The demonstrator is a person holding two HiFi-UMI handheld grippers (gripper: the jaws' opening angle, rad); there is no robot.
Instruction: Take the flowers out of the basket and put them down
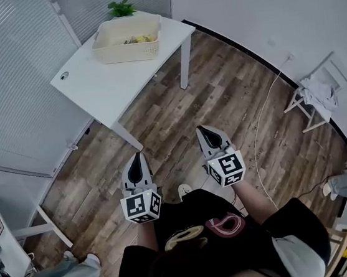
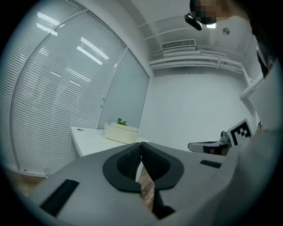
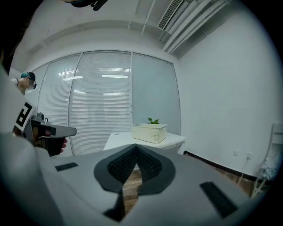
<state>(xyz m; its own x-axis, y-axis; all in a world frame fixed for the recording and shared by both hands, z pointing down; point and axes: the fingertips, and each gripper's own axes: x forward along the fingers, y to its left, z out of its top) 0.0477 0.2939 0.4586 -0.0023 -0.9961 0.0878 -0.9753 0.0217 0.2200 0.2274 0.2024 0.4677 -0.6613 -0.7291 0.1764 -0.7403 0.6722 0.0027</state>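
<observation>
In the head view, a white table [image 1: 110, 80] stands at the upper left with a cream basket [image 1: 127, 40] at its far end. The basket's long axis runs left to right across the picture. Yellow flowers [image 1: 139, 39] lie low inside it, toward its right half; which way their stems point cannot be made out. Green leaves [image 1: 121, 8] show at the far rim. The left gripper [image 1: 138, 153] and right gripper [image 1: 202, 128] are side by side over the wooden floor [image 1: 219, 98], well apart from the table and both pointing toward it.

In the left gripper view, its jaws are pressed together with nothing between them. The basket sits ahead on the table, the leaves rising above its rim.

In the right gripper view, its jaws meet at the tips, also empty. The basket is straight ahead, long side across.
</observation>
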